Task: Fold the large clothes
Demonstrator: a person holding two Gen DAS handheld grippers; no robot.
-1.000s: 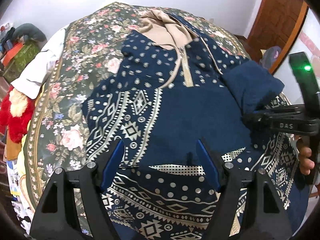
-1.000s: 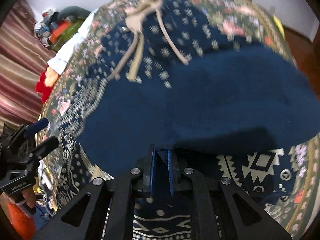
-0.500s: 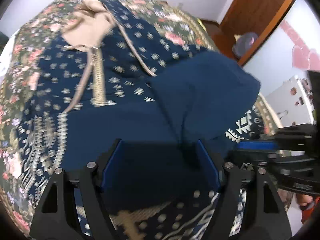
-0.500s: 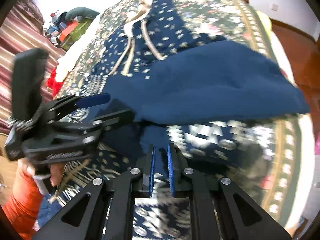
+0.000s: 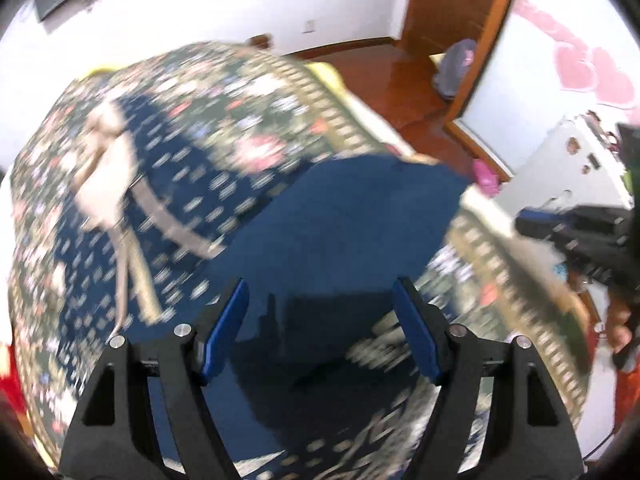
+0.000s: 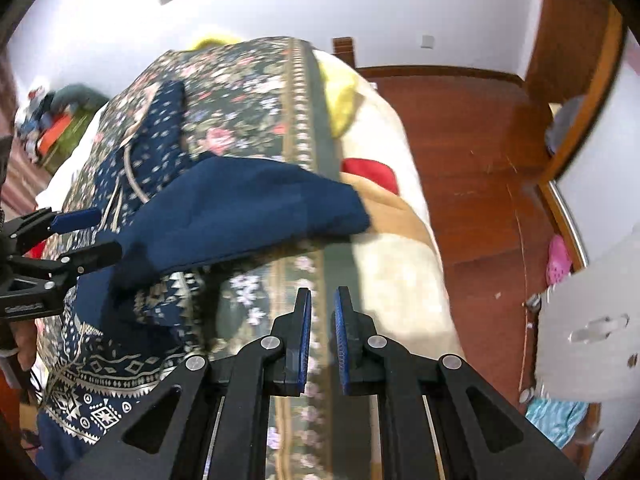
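**Sleeve folded over hoodie; both grippers free**

The navy patterned hoodie [image 6: 120, 344] lies spread on the floral bedspread [image 6: 248, 120]. Its plain navy sleeve [image 6: 240, 208] is folded across the body, the cuff end reaching toward the bedspread's border strip. The tan hood lining [image 5: 102, 168] sits at the far end; the left wrist view is motion-blurred.

Left gripper [image 5: 320, 320]: jaws wide apart, nothing between the blue pads, hovering above the folded sleeve.

Right gripper [image 6: 320, 332]: jaws drawn nearly together, only a thin gap, nothing clamped; it hangs over the bedspread's edge, beside the garment. Wooden floor [image 6: 472, 152] visible past the bed.
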